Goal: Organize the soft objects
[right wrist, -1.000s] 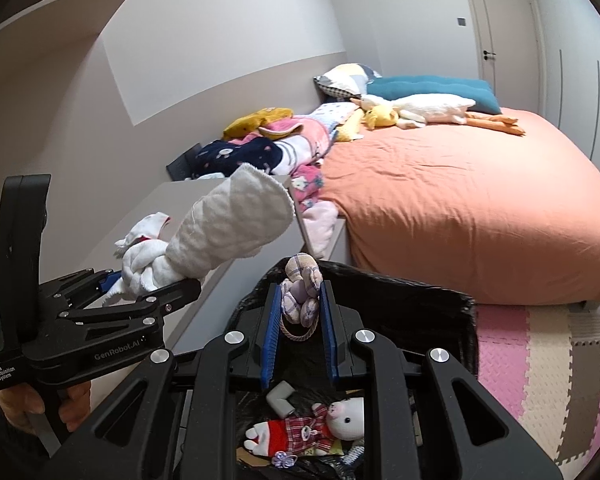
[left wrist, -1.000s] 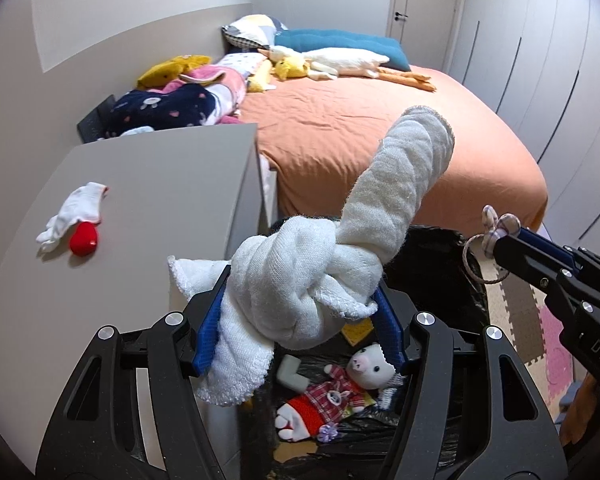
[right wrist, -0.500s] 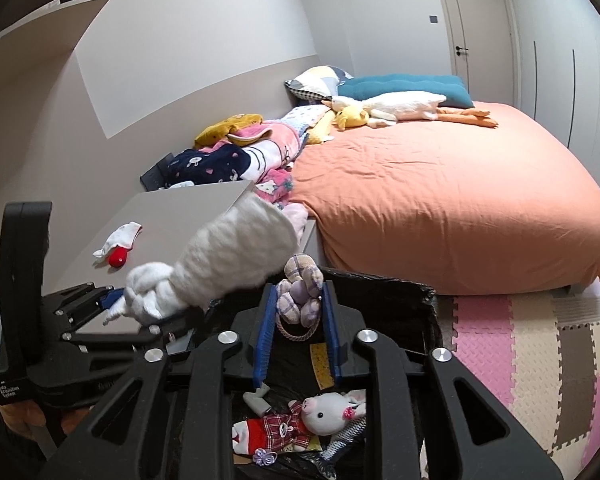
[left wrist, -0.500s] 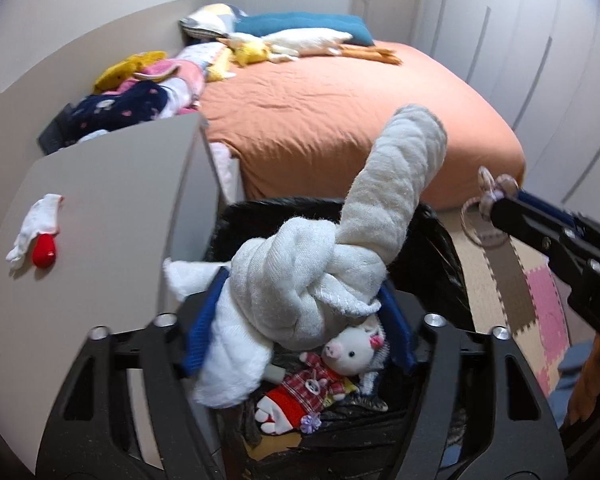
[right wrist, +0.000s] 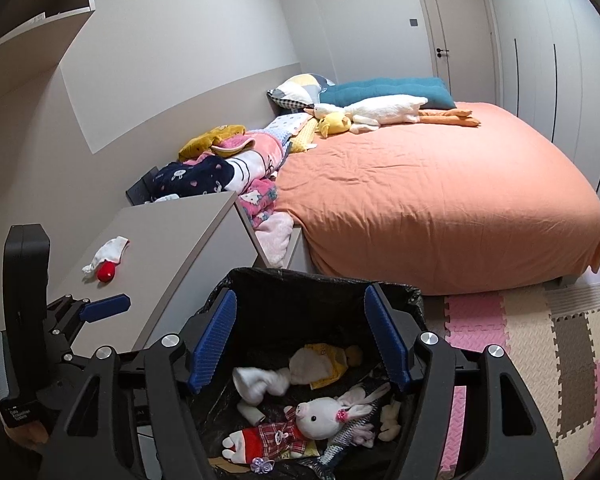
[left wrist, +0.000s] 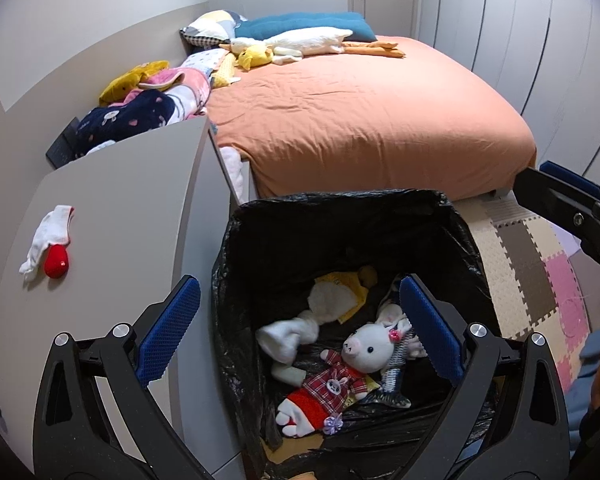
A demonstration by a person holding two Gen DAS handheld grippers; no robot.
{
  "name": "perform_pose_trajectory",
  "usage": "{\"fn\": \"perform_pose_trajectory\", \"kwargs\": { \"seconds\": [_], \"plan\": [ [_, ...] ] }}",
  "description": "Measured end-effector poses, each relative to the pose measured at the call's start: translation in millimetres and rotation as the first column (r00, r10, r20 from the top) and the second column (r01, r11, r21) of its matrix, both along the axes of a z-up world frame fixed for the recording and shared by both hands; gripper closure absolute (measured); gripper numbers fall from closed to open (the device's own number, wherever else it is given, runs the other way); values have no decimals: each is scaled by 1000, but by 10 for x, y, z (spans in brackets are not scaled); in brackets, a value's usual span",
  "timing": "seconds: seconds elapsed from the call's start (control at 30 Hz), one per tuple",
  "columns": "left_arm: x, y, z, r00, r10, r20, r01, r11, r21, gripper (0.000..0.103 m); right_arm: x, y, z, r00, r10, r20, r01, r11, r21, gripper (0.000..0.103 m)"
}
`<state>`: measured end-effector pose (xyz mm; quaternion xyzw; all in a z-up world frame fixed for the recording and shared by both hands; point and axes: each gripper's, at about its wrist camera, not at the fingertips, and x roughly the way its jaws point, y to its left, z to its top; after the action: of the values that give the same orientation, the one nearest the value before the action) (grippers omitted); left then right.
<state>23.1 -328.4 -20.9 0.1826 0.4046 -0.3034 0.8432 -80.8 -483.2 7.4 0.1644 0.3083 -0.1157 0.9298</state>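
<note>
Below my left gripper (left wrist: 300,332) and right gripper (right wrist: 300,344), both spread wide and holding nothing, sits a black-lined bin (left wrist: 340,216). Down between the fingers lie the knotted white towel (left wrist: 288,336), a pig doll (left wrist: 340,372) in red plaid and a small plush (right wrist: 390,420). Left of my fingers, a white sock (left wrist: 48,236) and red ball (left wrist: 56,266) rest on the grey cabinet (left wrist: 120,200).
</note>
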Motion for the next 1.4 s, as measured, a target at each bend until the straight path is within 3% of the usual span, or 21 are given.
{"fn": "perform_pose_trajectory", "kwargs": {
  "seconds": [0.43,0.83,1.4],
  "plan": [
    [148,137,-73,999,41,-22,-42,999,-9,6,172,121,-57,1000,22,-22,-22,1000,1,35],
    [501,548,-198,991,130,-46,-130,991,-13,6,573,475,-197,992,109,-64,-109,994,-1,35],
    [1047,1208,-298,945,319,-72,-322,946,-33,6,1197,851,-361,977,195,-86,-194,981,25,35]
  ]
}}
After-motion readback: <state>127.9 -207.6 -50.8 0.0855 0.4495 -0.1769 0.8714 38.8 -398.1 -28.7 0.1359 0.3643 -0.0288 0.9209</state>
